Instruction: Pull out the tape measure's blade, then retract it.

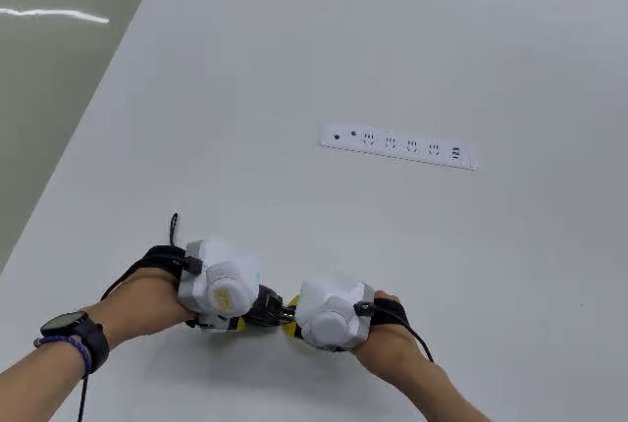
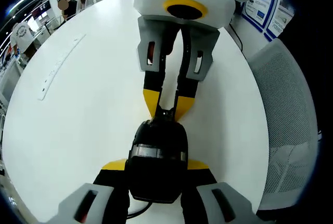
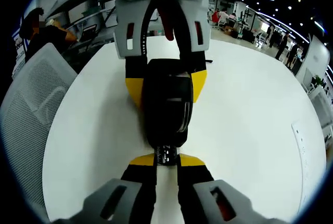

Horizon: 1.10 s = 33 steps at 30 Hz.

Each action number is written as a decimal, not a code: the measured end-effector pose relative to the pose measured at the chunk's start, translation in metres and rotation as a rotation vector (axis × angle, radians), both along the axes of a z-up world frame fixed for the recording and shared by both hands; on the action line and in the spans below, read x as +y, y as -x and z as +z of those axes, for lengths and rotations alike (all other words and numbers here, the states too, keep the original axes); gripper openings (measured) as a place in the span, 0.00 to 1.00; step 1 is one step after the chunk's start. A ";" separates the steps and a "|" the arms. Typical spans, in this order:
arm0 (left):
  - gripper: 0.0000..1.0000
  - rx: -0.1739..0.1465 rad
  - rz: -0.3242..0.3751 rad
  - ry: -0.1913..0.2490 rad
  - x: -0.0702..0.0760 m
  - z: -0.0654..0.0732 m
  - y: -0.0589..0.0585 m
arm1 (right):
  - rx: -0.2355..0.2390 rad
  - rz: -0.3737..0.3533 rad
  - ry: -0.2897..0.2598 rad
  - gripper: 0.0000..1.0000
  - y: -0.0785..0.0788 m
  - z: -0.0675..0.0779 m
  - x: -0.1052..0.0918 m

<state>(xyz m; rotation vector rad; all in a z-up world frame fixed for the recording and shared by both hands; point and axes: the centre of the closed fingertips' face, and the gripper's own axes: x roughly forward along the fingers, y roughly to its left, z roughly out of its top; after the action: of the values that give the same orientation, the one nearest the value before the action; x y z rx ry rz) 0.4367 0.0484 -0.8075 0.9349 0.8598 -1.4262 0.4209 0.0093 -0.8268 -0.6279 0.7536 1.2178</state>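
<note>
White left gripper (image 1: pixel 257 306) and right gripper (image 1: pixel 290 316) with black, yellow-tipped fingers (image 3: pixel 141 160), black hand straps (image 1: pixel 147 257) and black cable (image 1: pixel 175 226); black watch (image 1: pixel 67 324) and purple band (image 1: pixel 61 343) on left wrist.

white table (image 1: pixel 392 49), power strip (image 1: pixel 397 145), mesh chair (image 2: pixel 291 109)

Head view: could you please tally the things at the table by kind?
Grippers: 2, the left gripper and the right gripper
Tape measure: 1
Power strip: 1
Total: 4

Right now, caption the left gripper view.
Left tongs clamp the tape measure; right tongs pinch its blade tip.
</note>
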 end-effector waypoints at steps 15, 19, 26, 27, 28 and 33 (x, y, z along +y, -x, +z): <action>0.35 0.018 0.019 -0.009 0.000 0.000 0.000 | -0.001 0.010 0.009 0.13 0.002 0.000 -0.011; 0.35 0.020 0.021 -0.012 0.000 0.000 -0.001 | -0.003 0.012 0.010 0.13 0.003 0.000 -0.016; 0.35 0.022 0.026 -0.016 0.000 0.000 -0.001 | -0.001 0.008 0.010 0.13 0.006 0.001 -0.027; 0.35 0.023 0.028 -0.017 -0.001 0.000 -0.001 | -0.004 0.009 0.009 0.13 0.006 0.001 -0.029; 0.35 0.024 0.031 -0.017 -0.001 0.000 -0.001 | -0.007 0.011 0.011 0.13 0.007 0.001 -0.032; 0.35 0.025 0.035 -0.019 -0.001 0.000 -0.001 | -0.007 0.006 0.012 0.13 0.008 0.001 -0.038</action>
<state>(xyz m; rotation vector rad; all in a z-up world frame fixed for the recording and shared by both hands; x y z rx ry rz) 0.4379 0.0476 -0.8076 0.9138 0.9050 -1.4041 0.4127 -0.0284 -0.8258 -0.6441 0.7542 1.2173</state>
